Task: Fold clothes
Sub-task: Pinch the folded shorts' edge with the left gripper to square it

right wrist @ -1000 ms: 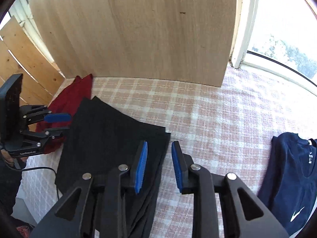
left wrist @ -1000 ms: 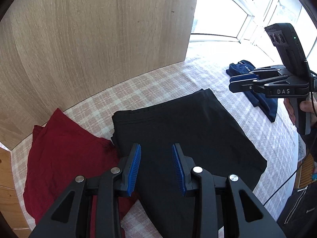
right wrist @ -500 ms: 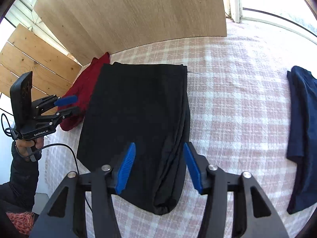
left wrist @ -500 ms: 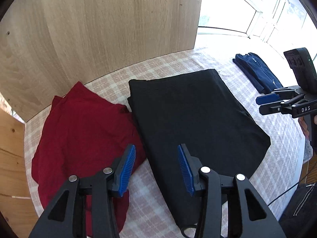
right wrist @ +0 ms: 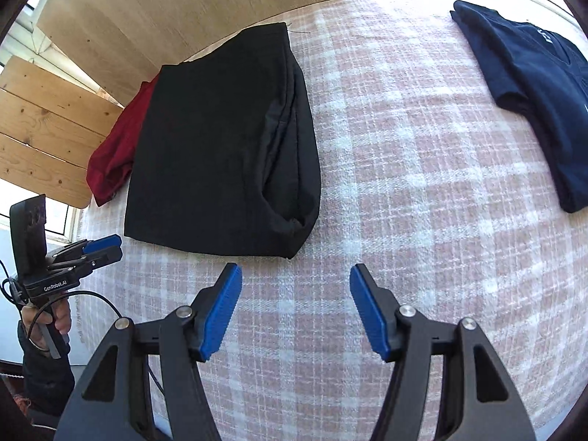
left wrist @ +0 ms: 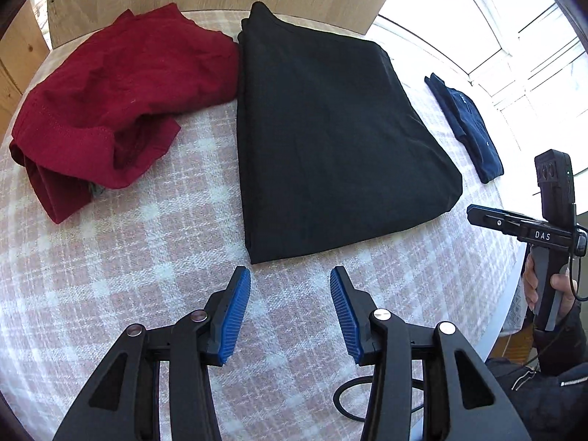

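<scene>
The left gripper (left wrist: 290,279) points down at the pink and white checked cloth (left wrist: 121,279) on the table. Its blue pads stand apart with only cloth between them — it holds nothing. The right gripper (right wrist: 296,275) points down the same way, its blue pads wide apart and empty too. A hand (left wrist: 547,284) in a dark sleeve grips each tool by its handle.

The folded black garment (left wrist: 330,132) lies flat on the cloth just past both sets of pads, not touching them. A crumpled dark red garment (left wrist: 110,88) lies beside it, touching its far corner. A folded navy blue shirt (right wrist: 533,84) lies well apart on the other side.

A light wooden board (right wrist: 176,11) stands behind the table, with wooden slats (right wrist: 47,125) next to it. Bright windows (left wrist: 514,29) fill the far side.

The right tool has "DAS" written on it. The left tool reads "GenRobot.AI". The white marks on the navy shirt are too small to read.
</scene>
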`<state>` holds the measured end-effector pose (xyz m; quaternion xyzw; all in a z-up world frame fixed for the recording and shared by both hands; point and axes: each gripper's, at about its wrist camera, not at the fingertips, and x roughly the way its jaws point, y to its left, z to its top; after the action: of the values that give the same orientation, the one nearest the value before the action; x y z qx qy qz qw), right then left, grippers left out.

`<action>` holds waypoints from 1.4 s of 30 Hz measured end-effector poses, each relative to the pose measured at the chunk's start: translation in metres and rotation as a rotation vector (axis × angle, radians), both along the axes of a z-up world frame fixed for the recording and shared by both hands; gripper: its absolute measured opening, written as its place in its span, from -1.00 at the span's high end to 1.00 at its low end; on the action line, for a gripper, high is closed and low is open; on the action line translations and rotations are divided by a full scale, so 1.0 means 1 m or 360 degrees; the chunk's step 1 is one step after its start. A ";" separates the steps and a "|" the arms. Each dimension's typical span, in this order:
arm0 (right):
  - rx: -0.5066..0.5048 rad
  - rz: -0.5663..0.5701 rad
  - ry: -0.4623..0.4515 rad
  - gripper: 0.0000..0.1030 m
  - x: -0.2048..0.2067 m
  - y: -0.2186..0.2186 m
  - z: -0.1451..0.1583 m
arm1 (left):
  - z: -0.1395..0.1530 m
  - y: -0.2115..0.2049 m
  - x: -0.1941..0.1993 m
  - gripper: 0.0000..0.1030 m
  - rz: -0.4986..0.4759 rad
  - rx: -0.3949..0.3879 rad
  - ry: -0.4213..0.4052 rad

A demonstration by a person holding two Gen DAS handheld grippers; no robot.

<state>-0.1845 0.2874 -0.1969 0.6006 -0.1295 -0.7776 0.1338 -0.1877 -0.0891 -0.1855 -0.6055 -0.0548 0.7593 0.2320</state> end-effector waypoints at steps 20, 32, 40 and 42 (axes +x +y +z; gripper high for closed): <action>0.0109 0.0024 -0.0008 -0.18 -0.012 -0.019 -0.012 | -0.009 0.030 -0.020 0.11 0.0018 -0.0121 -0.0017; 0.0022 0.0041 0.0032 -0.18 -0.015 -0.032 -0.016 | -0.008 0.027 -0.025 0.68 -0.0028 0.0031 -0.0047; 0.0043 0.0176 0.0084 0.14 -0.016 -0.050 -0.017 | -0.013 0.024 -0.030 0.73 -0.0015 0.0077 -0.0055; -0.0088 0.0178 0.0006 0.74 -0.019 -0.047 -0.022 | -0.015 0.019 -0.032 0.77 0.0006 0.0147 -0.0081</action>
<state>-0.2031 0.2405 -0.2192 0.6014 -0.1169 -0.7662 0.1937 -0.2194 -0.0698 -0.2000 -0.6133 -0.0968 0.7406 0.2569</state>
